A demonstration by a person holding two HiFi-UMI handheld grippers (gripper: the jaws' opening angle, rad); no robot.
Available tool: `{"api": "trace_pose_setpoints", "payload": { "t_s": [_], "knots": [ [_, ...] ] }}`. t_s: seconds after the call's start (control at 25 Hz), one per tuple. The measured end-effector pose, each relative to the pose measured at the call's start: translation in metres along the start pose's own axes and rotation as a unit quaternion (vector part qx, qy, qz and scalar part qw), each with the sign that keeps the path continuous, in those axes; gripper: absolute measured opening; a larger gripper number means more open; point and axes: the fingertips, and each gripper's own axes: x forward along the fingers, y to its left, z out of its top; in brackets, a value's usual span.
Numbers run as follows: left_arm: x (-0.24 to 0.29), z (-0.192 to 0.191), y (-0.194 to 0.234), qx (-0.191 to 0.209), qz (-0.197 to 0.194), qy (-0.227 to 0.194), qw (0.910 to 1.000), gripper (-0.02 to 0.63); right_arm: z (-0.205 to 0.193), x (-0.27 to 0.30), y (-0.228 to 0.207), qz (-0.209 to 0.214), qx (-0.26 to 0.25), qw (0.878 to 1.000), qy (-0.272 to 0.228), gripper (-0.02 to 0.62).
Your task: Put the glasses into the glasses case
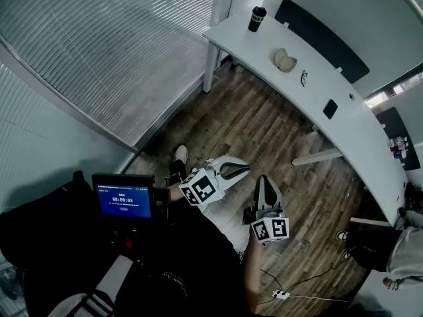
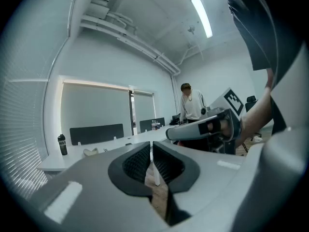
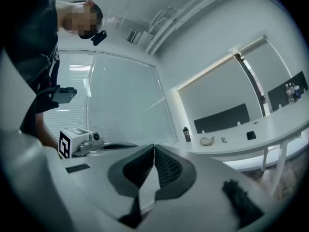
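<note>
The open beige glasses case (image 1: 285, 60) lies on the long white desk (image 1: 357, 137) far across the room, with the dark glasses (image 1: 304, 78) just right of it. In the right gripper view the case (image 3: 207, 141) and glasses (image 3: 223, 139) are small and distant. The left gripper view shows the case (image 2: 90, 152) far off. My left gripper (image 1: 239, 170) and right gripper (image 1: 266, 185) hang over the wood floor, well short of the desk. Both are shut and empty, the left gripper (image 2: 151, 150) and the right gripper (image 3: 154, 152) with pads together.
A black bottle (image 1: 256, 18) stands at the desk's far end and a flat black object (image 1: 330, 108) lies further right. A slatted glass wall (image 1: 119, 51) runs along the left. A person (image 2: 190, 103) stands beyond the desk. A screen (image 1: 122, 200) hangs at my chest.
</note>
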Motion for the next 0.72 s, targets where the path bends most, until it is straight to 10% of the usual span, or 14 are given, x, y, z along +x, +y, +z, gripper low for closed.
{"api": "trace_pose_setpoints", "payload": {
  "t_s": [0.72],
  "knots": [
    [0.006,0.023,0.054,0.006,0.042,0.004,0.9991,0.015,0.028,0.044,-0.018,-0.007,-0.008,1.0,-0.003,0.009]
  ]
}}
